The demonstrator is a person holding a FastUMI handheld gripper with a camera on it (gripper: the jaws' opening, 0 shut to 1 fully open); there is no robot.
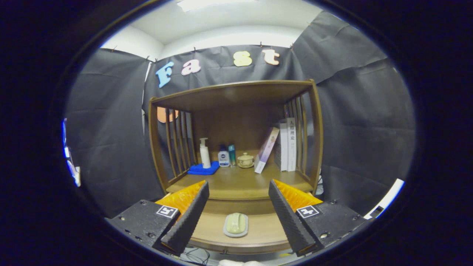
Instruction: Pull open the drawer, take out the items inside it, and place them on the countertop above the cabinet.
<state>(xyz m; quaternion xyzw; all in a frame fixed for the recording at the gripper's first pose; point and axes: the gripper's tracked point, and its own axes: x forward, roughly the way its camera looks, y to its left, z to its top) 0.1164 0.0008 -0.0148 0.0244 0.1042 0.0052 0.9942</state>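
The wooden drawer (258, 236) stands pulled out below the cabinet's countertop (240, 184). Inside it lies a pale green soap in a grey oval dish (235, 224), flat on the drawer floor. My gripper (238, 218) is open, its two black fingers wide apart. The soap dish sits between the fingers and below them; neither finger touches it. The left finger (186, 218) and the right finger (290, 218) hang over the drawer's two sides.
On the countertop, under a wooden shelf top (232, 92), stand a white pump bottle (204, 153) on a blue cloth (202, 169), two small bottles (227, 156), a lidded cup (245, 160) and several books (284, 146). Slatted wooden sides (177, 144) close both ends.
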